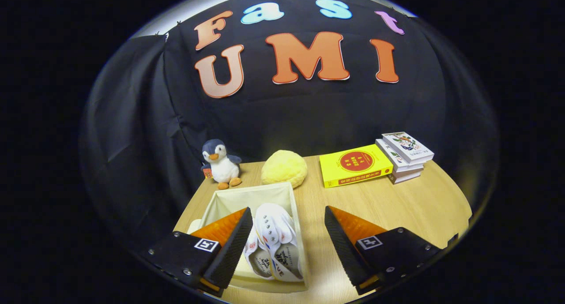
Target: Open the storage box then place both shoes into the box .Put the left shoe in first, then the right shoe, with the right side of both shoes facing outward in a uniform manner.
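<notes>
An open cream fabric storage box [229, 199] stands on the wooden table below my fingers. Two white shoes lie inside it side by side: one [277, 233] with a row of metal eyelets on top, the other [257, 257] partly under it, toward my left finger. My gripper [288, 220] hovers above the box, open, with nothing between its fingers. The left finger [234, 246] overlaps the box's left part and hides it. The right finger [342, 246] is over bare table right of the box.
Behind the box stand a plush penguin [220, 163] and a yellow round plush [284, 168]. A yellow book [355, 165] and a stack of white books [404, 156] lie at the back right. The table [423, 198] has free surface right of the box.
</notes>
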A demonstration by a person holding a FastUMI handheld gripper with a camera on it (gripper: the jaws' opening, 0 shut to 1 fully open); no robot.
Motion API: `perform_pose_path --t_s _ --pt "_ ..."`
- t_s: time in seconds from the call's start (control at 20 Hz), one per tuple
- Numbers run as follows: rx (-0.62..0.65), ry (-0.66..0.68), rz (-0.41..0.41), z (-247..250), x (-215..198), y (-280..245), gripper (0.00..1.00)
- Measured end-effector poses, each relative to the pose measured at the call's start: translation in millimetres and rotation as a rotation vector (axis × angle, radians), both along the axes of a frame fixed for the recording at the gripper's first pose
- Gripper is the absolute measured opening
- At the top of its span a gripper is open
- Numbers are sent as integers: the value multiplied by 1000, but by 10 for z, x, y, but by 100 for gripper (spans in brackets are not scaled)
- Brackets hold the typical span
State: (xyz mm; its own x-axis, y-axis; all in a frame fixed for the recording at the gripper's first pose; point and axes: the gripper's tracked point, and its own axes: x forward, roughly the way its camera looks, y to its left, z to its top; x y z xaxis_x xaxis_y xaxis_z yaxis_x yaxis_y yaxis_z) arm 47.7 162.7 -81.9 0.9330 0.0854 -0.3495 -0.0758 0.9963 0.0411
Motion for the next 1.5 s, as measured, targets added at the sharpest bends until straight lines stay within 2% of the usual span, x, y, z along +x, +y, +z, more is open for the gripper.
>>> perform_pose_path --t_s 0.4,0.75,1.2,1.5 --pt "-14 -117 -15 915 -259 -847 98" --pt "-15 -186 -35 1431 -515 -1632 98" --pt "-38 -217 -93 1564 -614 -2582 98" --pt "-33 -222 -99 1549 -514 -2842 98"
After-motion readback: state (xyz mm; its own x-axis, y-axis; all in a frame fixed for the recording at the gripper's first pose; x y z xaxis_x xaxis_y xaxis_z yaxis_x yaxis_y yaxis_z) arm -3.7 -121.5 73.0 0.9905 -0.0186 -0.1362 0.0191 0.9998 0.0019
